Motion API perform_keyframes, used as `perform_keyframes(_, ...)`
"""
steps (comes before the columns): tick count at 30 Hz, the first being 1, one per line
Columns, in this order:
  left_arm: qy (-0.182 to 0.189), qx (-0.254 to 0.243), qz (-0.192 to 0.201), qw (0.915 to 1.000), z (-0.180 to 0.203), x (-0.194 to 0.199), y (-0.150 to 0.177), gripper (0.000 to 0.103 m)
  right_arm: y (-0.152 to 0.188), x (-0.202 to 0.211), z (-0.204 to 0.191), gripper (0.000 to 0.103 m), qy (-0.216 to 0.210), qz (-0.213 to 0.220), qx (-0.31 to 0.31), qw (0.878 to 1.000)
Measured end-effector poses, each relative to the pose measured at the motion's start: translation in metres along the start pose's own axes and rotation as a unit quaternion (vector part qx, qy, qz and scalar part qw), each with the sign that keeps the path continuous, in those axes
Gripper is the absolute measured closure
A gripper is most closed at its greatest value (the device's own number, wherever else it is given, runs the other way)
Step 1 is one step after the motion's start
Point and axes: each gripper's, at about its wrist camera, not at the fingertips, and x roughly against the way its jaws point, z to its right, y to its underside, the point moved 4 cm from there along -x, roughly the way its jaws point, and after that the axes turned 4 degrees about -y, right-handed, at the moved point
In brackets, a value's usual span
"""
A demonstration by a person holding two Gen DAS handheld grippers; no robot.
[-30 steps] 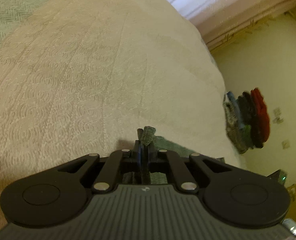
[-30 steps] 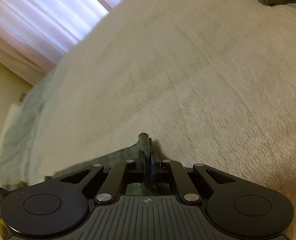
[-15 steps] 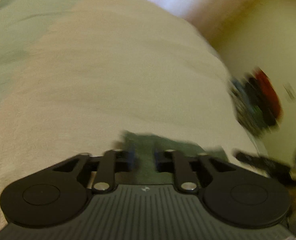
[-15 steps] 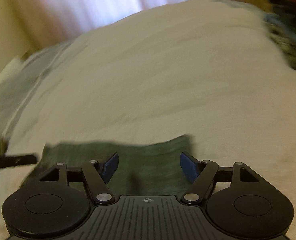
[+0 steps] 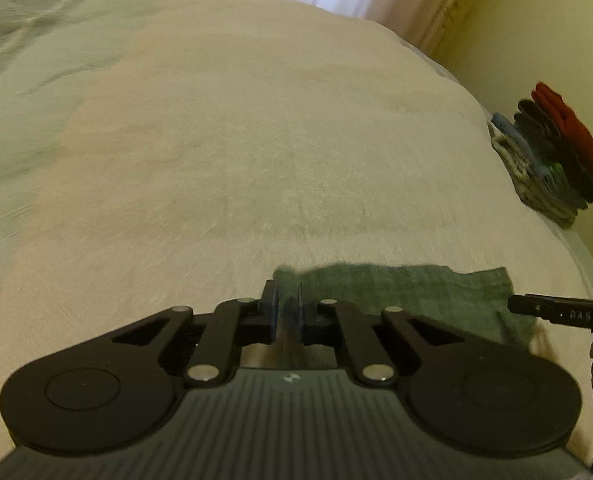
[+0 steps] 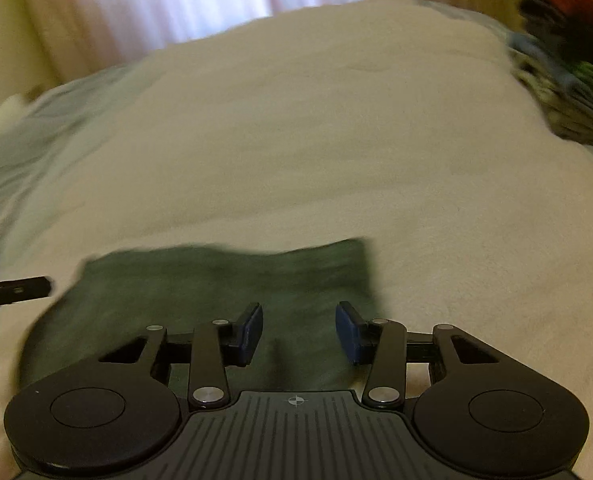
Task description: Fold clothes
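Green cloth [image 6: 216,300] lies flat on the cream bed [image 5: 256,140]. Left gripper [image 5: 286,312] is pressed together, maybe empty; right gripper [image 6: 298,330] was closing, empty. Pat the fold flat, then lift away slowly.

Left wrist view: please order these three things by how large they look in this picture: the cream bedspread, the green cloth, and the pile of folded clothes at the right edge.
1. cream bedspread, clearly largest.
2. green cloth.
3. pile of folded clothes.
The cloth lies nearer the camera and is partly hidden, so the last two are uncertain.
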Motion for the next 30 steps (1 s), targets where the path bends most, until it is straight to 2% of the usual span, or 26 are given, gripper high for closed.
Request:
perform_keyframes(3,0.02,-0.027,-0.006,0.9994,0.019,0.035,0.021,0.098,0.021,0.009,-0.036,0.059,-0.034,-0.006,0.033,0.999)
perform_keyframes(5,0.017,-0.056,-0.016,0.9981,0.032,0.043,0.041,0.098,0.037,-0.002,-0.048,0.059,-0.024,-0.026,0.054,0.998)
perform_keyframes(9,-0.016,-0.083,-0.032,0.9959,0.035,0.023,0.074,0.098,0.055,-0.033,-0.03,0.059,0.021,-0.038,0.08,0.996)
perform_keyframes(11,-0.02,-0.064,-0.03,0.9973,0.028,0.011,0.073,0.099,0.05,-0.026,-0.023,0.059,0.03,-0.039,0.068,0.996)
perform_keyframes(15,-0.029,-0.058,-0.019,0.9977,0.024,0.025,0.065,0.1,0.04,0.001,-0.019,0.059,0.047,-0.035,0.054,0.997)
perform_keyframes(19,-0.042,-0.029,-0.005,0.9987,0.026,0.059,0.068,0.099,0.044,0.02,-0.033,0.059,0.019,-0.025,0.046,0.998)
perform_keyframes(23,-0.05,-0.008,-0.021,0.9985,0.024,0.061,0.081,0.097,0.063,0.001,-0.031,0.059,0.049,-0.073,0.048,0.995)
perform_keyframes(24,-0.058,-0.006,-0.028,0.9979,0.022,0.059,0.084,0.098,0.065,0.005,-0.028,0.059,0.052,-0.073,0.041,0.995)
perform_keyframes(28,-0.091,0.002,-0.052,0.9945,0.016,0.059,0.086,0.085,0.063,0.025,-0.02,0.059,0.063,-0.099,0.014,0.993)
perform_keyframes(30,-0.108,0.007,-0.066,0.992,0.015,0.067,0.082,0.086,0.064,0.037,-0.019,0.058,0.061,-0.121,-0.002,0.991)
